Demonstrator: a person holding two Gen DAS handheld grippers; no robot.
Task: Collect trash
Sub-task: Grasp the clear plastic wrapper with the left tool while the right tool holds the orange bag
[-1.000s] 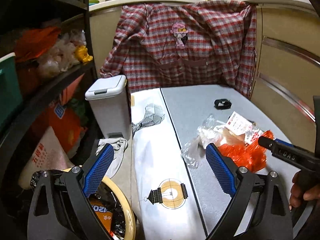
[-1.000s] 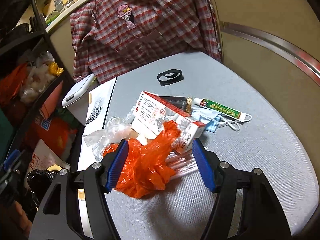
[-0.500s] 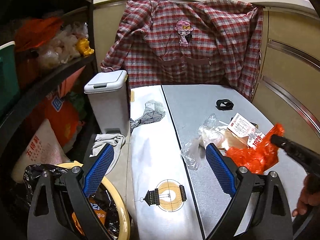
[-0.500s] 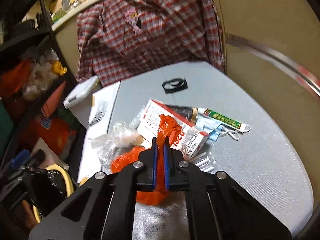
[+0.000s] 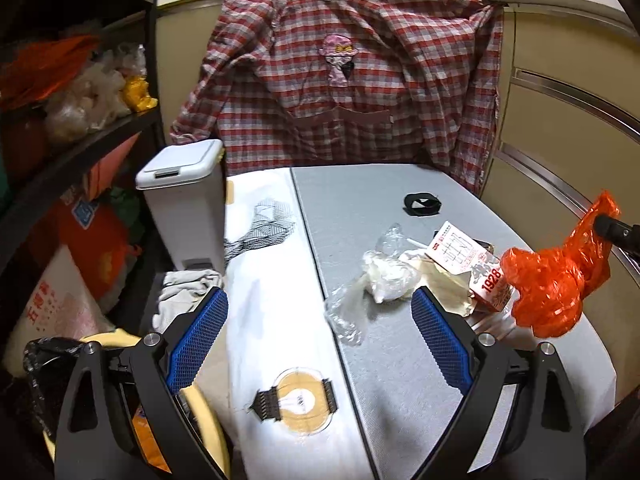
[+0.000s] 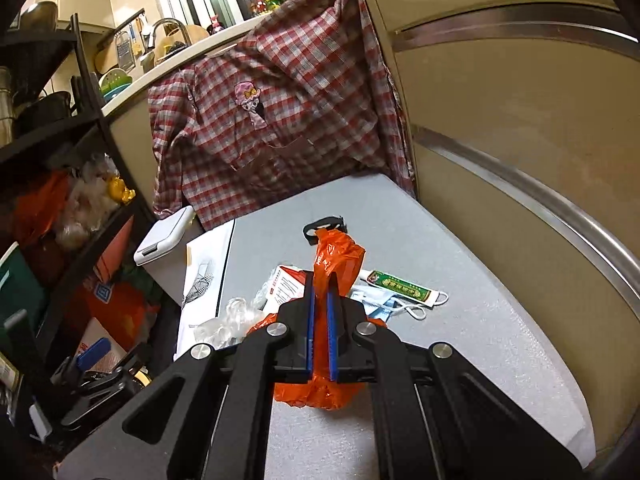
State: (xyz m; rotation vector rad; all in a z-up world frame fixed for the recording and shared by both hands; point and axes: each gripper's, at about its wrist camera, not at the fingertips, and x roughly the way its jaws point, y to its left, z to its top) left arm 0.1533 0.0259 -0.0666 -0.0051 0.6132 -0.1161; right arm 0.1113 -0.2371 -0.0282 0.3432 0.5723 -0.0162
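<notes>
A second ago my right tongs [image 6: 320, 300] stood wide over the orange plastic bag [image 6: 334, 264] as it lay crumpled on the grey surface [image 6: 460, 352]; their jaws have just been closing, and now they are clenched on the bag's neck with it pinched between the blue pads. The bag has come up off the surface: in the left wrist view it hangs in the air at the right edge, above the near end of the milk carton [image 5: 472, 260], where before it lay flat beside it. The bag is thin, shiny and wrinkled, bunched into a lump below the pinch, with a twisted tuft standing up above the pads. My left tongs [image 5: 320, 340] are released, spread wide with nothing between them, low over the seam between the white printed sheet [image 5: 272, 312] and the grey surface. The crumpled clear wrapper [image 5: 384, 276], the green tube [image 6: 400, 284], the face mask [image 6: 384, 304] and the black band [image 5: 422, 204] lie where they were.
</notes>
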